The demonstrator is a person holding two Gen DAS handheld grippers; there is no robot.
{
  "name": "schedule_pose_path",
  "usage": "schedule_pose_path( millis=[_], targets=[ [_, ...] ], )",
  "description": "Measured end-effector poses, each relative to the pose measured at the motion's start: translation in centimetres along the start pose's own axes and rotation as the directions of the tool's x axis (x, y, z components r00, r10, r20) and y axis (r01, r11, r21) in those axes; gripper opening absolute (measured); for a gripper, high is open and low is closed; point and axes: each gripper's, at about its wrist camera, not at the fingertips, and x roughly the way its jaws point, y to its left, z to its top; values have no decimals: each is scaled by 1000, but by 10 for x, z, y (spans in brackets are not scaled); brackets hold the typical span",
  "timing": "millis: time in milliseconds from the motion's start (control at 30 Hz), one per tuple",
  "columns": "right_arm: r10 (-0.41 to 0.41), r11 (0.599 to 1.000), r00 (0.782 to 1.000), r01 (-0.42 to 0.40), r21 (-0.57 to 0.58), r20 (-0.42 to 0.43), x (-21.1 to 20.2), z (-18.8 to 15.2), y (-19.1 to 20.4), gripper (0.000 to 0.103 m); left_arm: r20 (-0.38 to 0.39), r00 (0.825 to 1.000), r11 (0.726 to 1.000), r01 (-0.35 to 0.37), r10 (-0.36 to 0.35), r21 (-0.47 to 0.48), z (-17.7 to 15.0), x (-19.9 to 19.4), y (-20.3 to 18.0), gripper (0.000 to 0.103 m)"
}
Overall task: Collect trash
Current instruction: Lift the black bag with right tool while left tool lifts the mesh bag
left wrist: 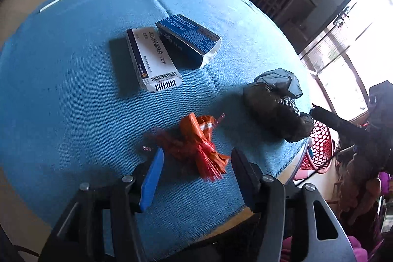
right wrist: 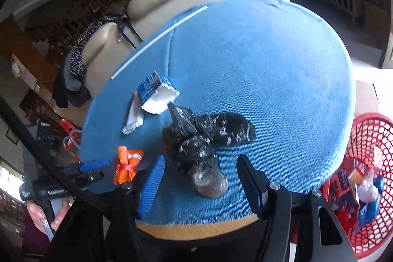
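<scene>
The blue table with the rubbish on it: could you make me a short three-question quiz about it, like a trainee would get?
1. True or false: the left gripper is clamped on the orange wrapper.
2. What lies in front of the right gripper? A) black bag B) white box C) blue box
3. Where does the red basket stand?

Key: 1 false, its jaws are open. 2 A. 3 Beside the table, off its edge, with trash already inside.

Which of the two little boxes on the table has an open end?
The dark blue box: its white end gapes open. The white box beside it, with the barcode, is closed.
</scene>
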Motion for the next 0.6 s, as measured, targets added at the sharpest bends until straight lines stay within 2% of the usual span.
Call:
schedule_pose_path(
  millis=[133,200,267,333,400,467,600],
  targets=[
    [1,1000,1000,-1,5,12,8,10,3,65,-11,1000,999,19,-20,-29,3,7,-1,58],
    [-28,1000,1000,28,-3,-8,21,13,5,65,-14,1000,999,24,-24,-34,0,13,-4,58],
    [-17,1000,999,17,12,-36,37,13,4,64,-11,1000,1000,8,-9,-29,4,19,-5,58],
    [21,999,998,-18,37,-61,48,11,3,53,-23,999,1000,-25,25,-17,5,26,-8,51],
    [54,998,995,-51,38,-86,58,7,4,50,-53,998,999,-36,35,-19,4,36,-8,34],
    [76,997,993,-74,32,-85,59,3,6,45,-37,998,999,-50,49,-12,4,35,-10,28],
    [65,998,996,-65,-7,-63,53,1,11,42,-19,998,998,-61,60,-12,8,31,-15,27]
  ],
)
